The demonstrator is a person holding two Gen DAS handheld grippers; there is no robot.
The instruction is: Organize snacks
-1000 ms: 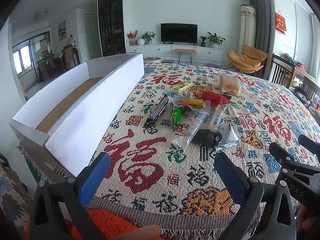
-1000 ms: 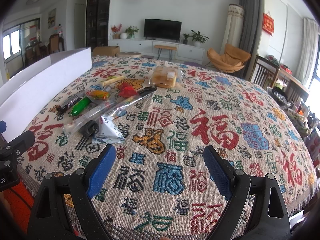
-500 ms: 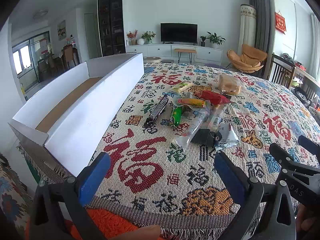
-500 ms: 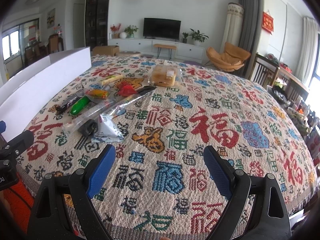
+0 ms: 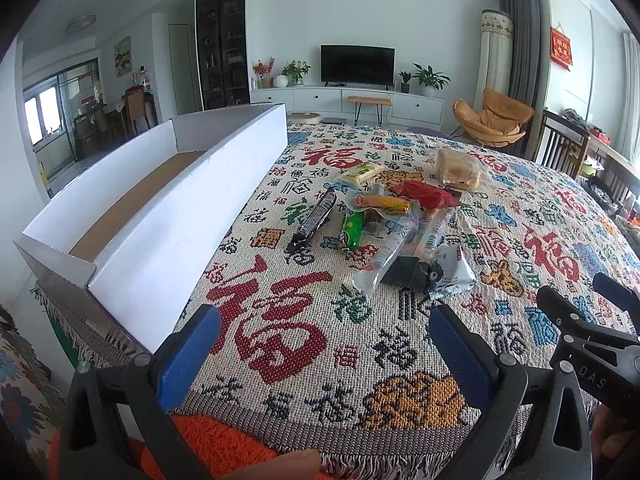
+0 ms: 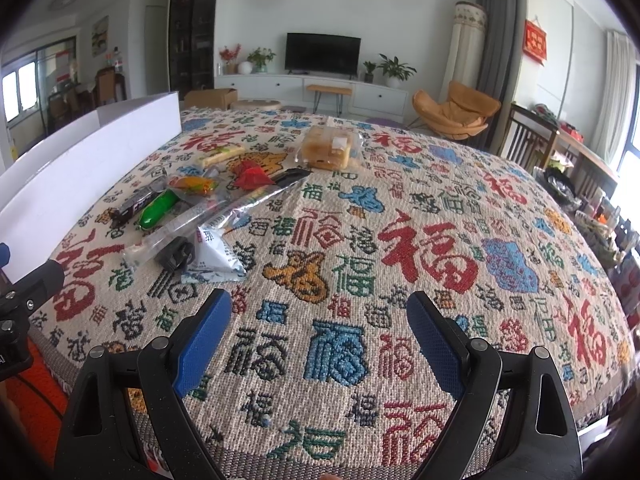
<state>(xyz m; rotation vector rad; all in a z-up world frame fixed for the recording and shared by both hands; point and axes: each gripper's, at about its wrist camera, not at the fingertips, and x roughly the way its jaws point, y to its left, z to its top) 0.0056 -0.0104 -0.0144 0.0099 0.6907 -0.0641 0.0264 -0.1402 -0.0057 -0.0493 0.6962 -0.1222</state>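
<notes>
Both grippers are hovering spread wide and empty over the near edge of the patterned tablecloth: left gripper, right gripper. Along the cloth's left side, a long white box is sitting open. Just beside it, the snack pile is lying mid-table, with a bagged bread resting behind.

Rough woven cloth covers the worktop; the box is matt white card; the wrappers are glossy plastic.
</notes>
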